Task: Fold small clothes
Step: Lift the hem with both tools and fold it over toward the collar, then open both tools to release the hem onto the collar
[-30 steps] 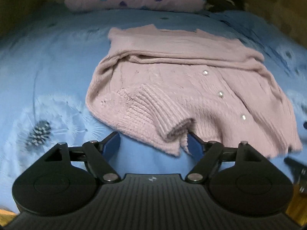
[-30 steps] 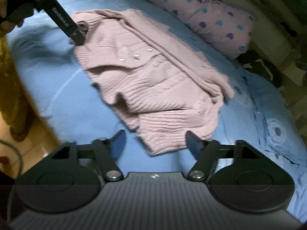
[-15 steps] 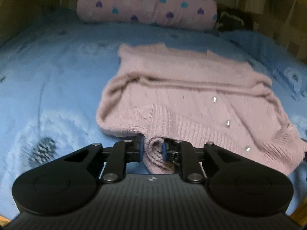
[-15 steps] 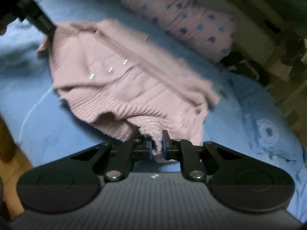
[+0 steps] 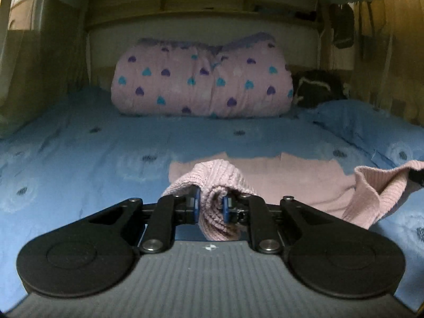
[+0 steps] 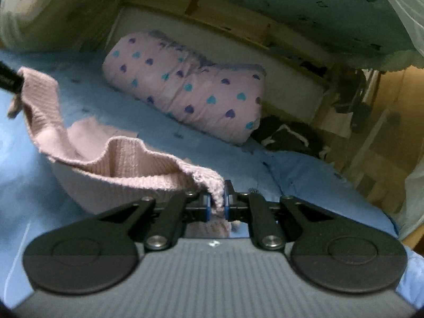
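Observation:
A pink knitted cardigan (image 5: 304, 182) lies on the blue bedsheet (image 5: 79, 159), its near edge lifted off the bed. My left gripper (image 5: 210, 206) is shut on a bunched ribbed corner of it. My right gripper (image 6: 217, 206) is shut on the other corner; the cardigan (image 6: 119, 164) hangs slack between the two. The left gripper's tip (image 6: 10, 79) shows at the far left of the right wrist view, holding its corner up. The right gripper's tip (image 5: 416, 176) shows at the right edge of the left wrist view.
A rolled pink quilt with blue and purple hearts (image 5: 201, 84) lies across the head of the bed, also in the right wrist view (image 6: 190, 90). A dark bundle (image 5: 318, 87) and a blue pillow (image 5: 365, 124) sit at the right. A wooden headboard stands behind.
Both grippers went from open to shut on the cardigan's near corners, then lifted them; the views now tilt up toward the headboard and the near edge hangs off the bed.

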`<state>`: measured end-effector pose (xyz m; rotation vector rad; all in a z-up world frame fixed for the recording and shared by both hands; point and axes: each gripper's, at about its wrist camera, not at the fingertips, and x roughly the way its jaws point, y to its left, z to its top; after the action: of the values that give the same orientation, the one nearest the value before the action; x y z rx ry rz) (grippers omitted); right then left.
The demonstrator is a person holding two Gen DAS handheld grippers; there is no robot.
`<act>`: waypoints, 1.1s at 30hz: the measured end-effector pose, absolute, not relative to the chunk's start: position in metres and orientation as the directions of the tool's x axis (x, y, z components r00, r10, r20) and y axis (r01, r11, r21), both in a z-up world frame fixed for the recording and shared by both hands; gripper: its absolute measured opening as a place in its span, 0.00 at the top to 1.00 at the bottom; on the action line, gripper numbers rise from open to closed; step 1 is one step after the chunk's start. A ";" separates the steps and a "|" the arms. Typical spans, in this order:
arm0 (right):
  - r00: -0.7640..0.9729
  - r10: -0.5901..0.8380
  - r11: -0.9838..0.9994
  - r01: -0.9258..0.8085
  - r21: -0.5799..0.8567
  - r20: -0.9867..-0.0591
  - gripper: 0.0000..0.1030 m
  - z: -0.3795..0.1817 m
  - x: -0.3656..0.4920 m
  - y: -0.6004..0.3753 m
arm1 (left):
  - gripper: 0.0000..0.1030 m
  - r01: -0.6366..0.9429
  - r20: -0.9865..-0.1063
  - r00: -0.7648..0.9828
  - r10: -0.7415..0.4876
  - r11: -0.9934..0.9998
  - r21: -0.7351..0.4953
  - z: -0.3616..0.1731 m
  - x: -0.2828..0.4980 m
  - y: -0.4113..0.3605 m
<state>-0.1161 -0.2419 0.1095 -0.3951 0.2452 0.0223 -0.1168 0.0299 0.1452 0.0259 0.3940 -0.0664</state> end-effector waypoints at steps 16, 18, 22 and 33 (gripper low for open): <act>0.985 -0.134 0.939 0.092 -0.333 -0.107 0.89 0.149 0.021 -0.255 | 0.82 0.002 -0.405 0.914 0.007 1.000 0.021 0.185 0.064 0.005; 0.982 -0.154 0.932 0.107 -0.345 -0.111 0.89 0.143 0.045 -0.253 | 0.82 -0.003 -0.430 0.903 0.015 1.000 0.029 0.176 0.096 0.002; 0.971 -0.188 0.919 0.123 -0.374 -0.144 0.89 0.119 0.094 -0.252 | 0.82 -0.018 -0.481 0.876 0.040 0.999 0.051 0.145 0.154 -0.004; 0.872 -0.247 0.917 0.070 -0.392 -0.423 0.86 0.015 0.207 -0.251 | 0.46 -0.056 -0.647 0.761 0.034 0.998 -0.014 0.049 0.245 0.013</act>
<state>0.2066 -0.2513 0.0146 -0.3766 0.4860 -0.1702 0.2455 0.0134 0.0489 -0.0329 0.7036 0.0488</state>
